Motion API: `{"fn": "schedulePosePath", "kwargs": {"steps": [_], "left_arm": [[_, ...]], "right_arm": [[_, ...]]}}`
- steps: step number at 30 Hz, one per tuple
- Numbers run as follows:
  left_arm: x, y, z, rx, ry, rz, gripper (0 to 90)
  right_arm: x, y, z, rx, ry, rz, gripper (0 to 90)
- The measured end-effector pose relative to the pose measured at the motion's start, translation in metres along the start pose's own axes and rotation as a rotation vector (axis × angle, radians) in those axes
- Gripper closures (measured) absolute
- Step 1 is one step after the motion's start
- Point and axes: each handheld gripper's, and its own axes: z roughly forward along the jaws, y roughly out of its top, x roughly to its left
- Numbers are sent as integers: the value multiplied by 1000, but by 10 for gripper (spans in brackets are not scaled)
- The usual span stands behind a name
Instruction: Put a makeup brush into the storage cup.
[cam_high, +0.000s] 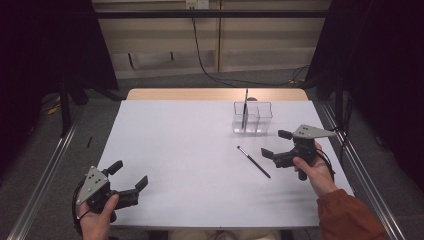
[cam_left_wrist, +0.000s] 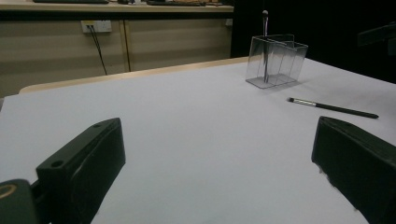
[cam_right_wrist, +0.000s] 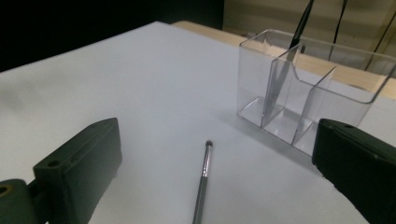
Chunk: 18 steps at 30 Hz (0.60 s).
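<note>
Now, two open grippers wait over a white surface (cam_high: 200, 150) with a brush lying loose.
Largest first: the clear organiser (cam_high: 252, 118) sits at one o'clock, one brush (cam_high: 245, 107) upright inside. The left gripper (cam_high: 131, 176), at seven o'clock, and the right gripper (cam_high: 276, 144), at three o'clock, both hold their jaws apart, empty. The loose brush (cam_high: 253, 162) lies flat just beside the right gripper.

No readable text, label, brand, number or sign in any view. Clear organizer (cam_high: 252, 118): unmarked. Brush (cam_high: 253, 162) on desk (cam_high: 190, 150): no print legible. Grey plates on grippers: holes only, no lettering. Wall socket (cam_left_wrist: 96, 26): too small to read.
</note>
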Motion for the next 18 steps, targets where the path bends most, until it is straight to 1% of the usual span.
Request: {"fn": "schedulePosePath", "kwargs": {"steps": [4,6,9,12,13,15,16,17,18], "left_arm": [[0,0,1,0,-3,-2,27],[0,0,2,-1,-6,-2,27],[0,0,3,1,-9,-2,27],[0,0,3,1,-11,0,27],[0,0,3,1,-11,0,27],[0,0,3,2,-11,1,27],[0,0,3,4,-9,2,27],[0,0,3,4,-8,1,28],[0,0,3,4,-8,2,28]], "right_arm": [[0,5,11,46,2,-24,11],[-1,8,15,65,13,-18,13],[-2,12,20,76,12,-17,22],[-3,14,27,121,31,-25,26],[-3,15,29,126,30,-28,27],[-1,19,34,157,47,-41,36],[-1,20,36,158,44,-44,38],[0,22,38,169,51,-49,34],[-1,24,41,182,59,-43,25]]}}
